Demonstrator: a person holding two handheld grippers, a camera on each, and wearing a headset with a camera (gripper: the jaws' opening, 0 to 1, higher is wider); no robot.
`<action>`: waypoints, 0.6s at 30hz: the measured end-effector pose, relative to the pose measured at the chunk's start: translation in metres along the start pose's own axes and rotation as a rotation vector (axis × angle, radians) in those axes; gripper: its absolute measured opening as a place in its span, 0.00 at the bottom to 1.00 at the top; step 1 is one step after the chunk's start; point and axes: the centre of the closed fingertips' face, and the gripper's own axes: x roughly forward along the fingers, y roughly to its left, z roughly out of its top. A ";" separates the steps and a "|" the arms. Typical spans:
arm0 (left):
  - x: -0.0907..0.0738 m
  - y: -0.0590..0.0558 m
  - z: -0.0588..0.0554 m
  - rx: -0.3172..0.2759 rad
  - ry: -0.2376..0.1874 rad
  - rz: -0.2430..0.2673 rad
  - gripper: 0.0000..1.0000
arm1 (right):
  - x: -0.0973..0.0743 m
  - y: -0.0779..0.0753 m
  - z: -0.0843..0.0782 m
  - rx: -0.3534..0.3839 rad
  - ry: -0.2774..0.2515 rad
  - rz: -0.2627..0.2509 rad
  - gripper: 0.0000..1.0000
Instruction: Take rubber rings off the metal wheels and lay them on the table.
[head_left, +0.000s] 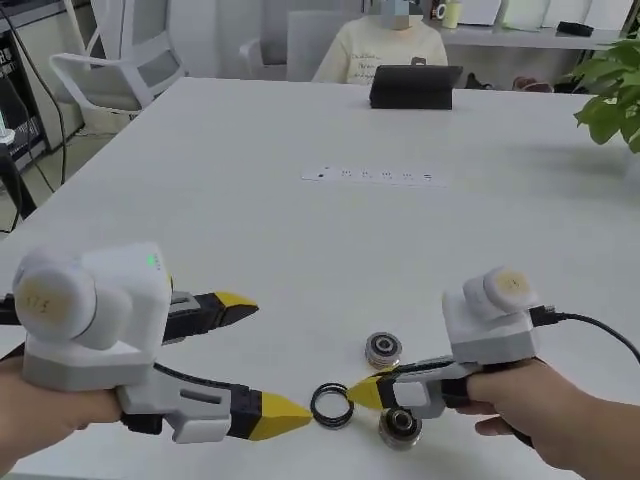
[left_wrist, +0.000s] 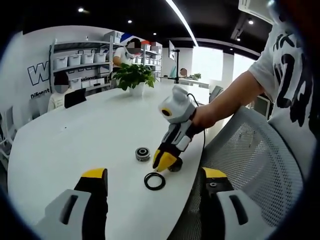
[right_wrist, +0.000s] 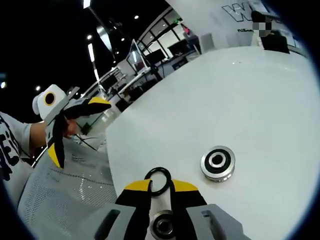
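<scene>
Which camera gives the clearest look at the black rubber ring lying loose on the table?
The left gripper view: the rubber ring lies whole and unobstructed on the table. The head view shows it small, near the bottom edge. In the right gripper view the right tongs hide its near side.

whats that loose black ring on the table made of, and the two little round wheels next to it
Thin black ring: probably rubber; matte, no glints, slender. Farther small round wheel: metal by the look; silver-grey rim with bright highlights, and a dark band round the hub, perhaps rubber or a seal. Nearer small round wheel: looks the same, darker, partly shaded.
</scene>
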 end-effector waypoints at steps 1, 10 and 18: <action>0.000 0.000 0.000 0.001 0.000 0.000 0.73 | -0.001 0.000 0.002 0.001 -0.009 0.000 0.13; 0.001 -0.001 0.004 0.002 -0.006 0.000 0.73 | -0.015 0.007 0.022 -0.007 -0.102 0.021 0.17; 0.002 0.000 0.006 -0.004 -0.010 0.002 0.73 | -0.028 0.012 0.030 -0.021 -0.160 0.024 0.20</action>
